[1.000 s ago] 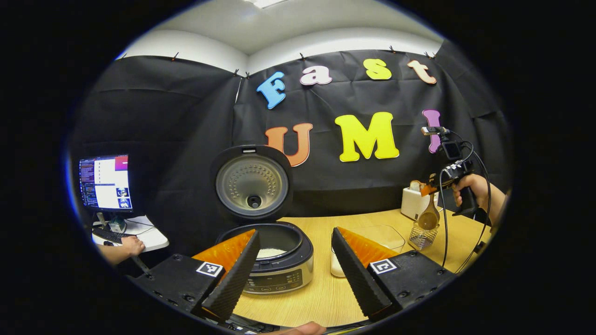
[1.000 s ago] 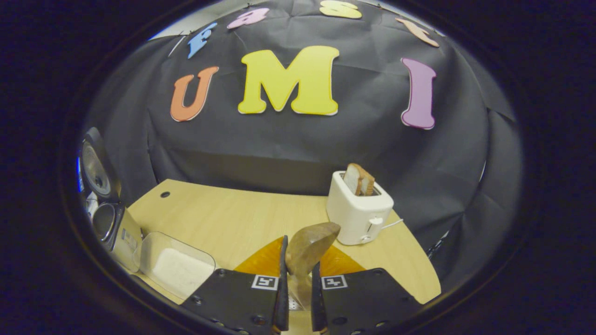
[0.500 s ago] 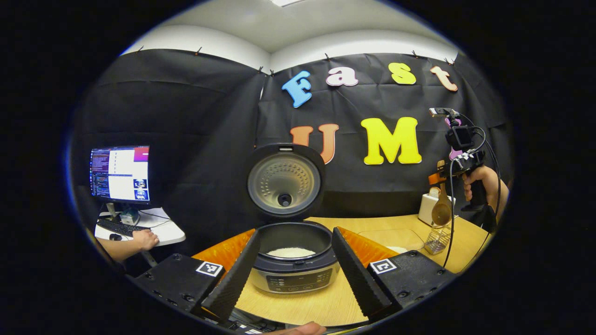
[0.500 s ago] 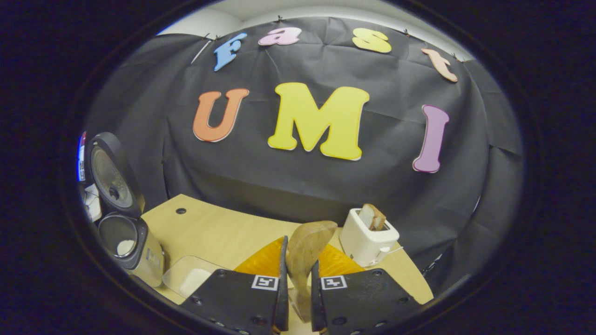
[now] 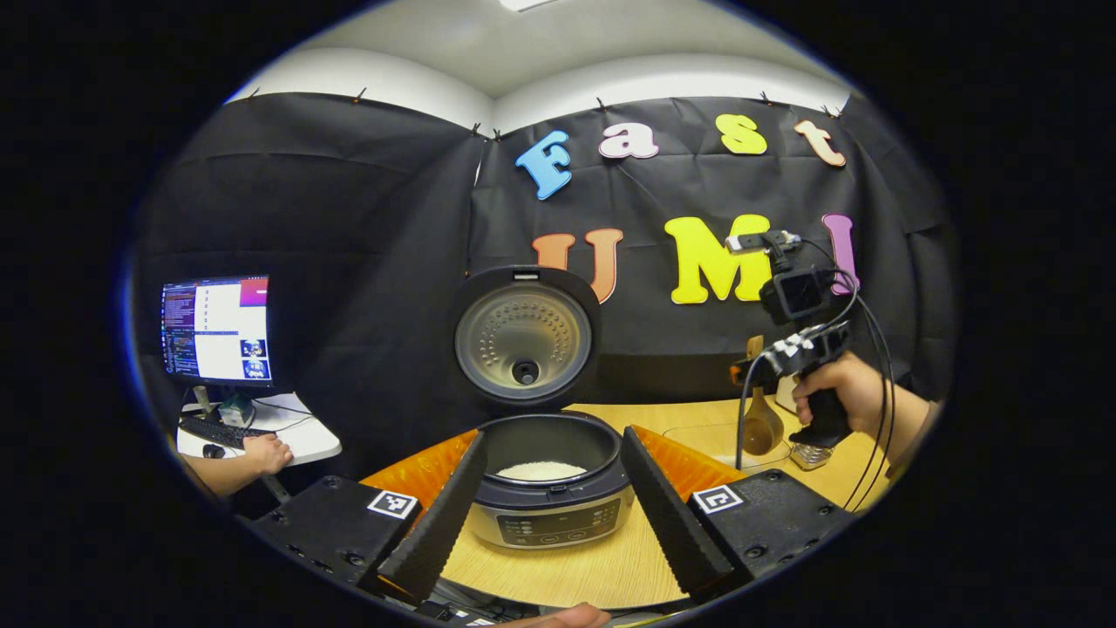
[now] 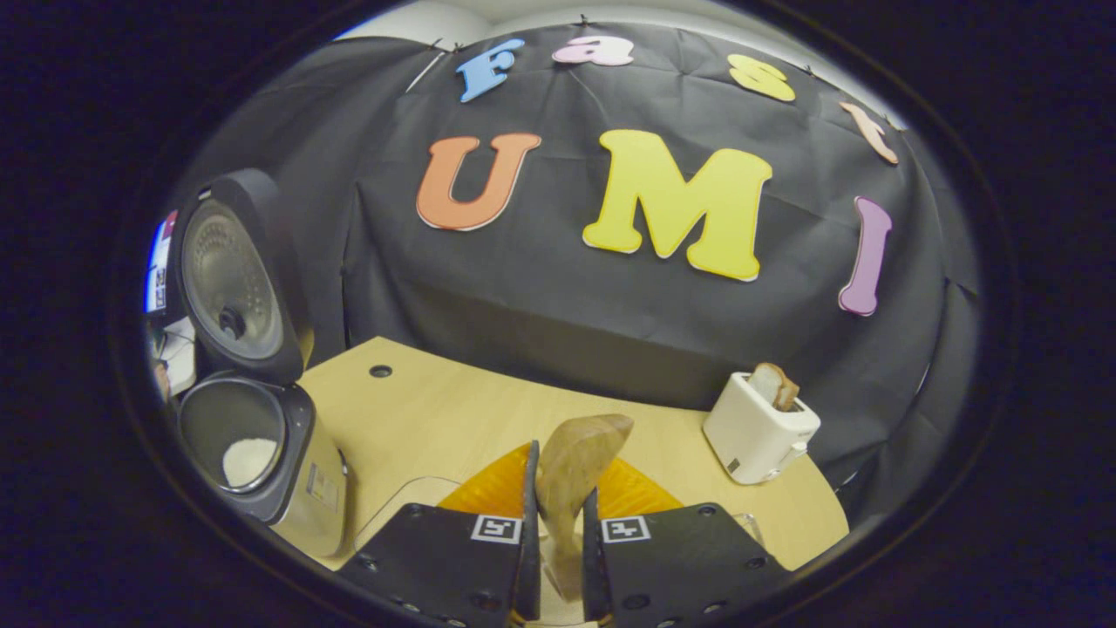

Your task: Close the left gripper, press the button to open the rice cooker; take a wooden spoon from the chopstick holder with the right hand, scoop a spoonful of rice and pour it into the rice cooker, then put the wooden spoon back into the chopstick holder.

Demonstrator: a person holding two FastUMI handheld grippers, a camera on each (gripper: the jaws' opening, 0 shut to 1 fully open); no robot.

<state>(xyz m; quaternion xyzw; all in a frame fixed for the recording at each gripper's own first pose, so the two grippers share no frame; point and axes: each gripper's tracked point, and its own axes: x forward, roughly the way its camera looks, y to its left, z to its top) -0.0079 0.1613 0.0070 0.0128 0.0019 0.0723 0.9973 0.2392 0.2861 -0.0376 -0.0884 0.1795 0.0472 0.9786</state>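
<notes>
Cooker open, spoon in my right gripper above the table.

My left gripper [image 5: 549, 501] hangs spread wide, its fingers either side of the rice cooker [image 5: 547, 488], touching nothing. The cooker's lid [image 5: 525, 338] stands upright and white rice lies in the pot. My right gripper [image 6: 555, 545] is pressed onto the wooden spoon [image 6: 571, 471], both fingers on its neck, bowl ahead of the tips. From the left gripper view I see the spoon bowl hanging down over a clear container [image 5: 711, 436], with the mesh chopstick holder [image 5: 811, 454] just behind my hand [image 5: 841, 392]. A white toaster [image 6: 760, 426] holding bread stands at the right on the wooden table [image 6: 453, 419]. Off to the left, a monitor [image 5: 216, 331] and another person's hand [image 5: 266, 453] at a keyboard.
</notes>
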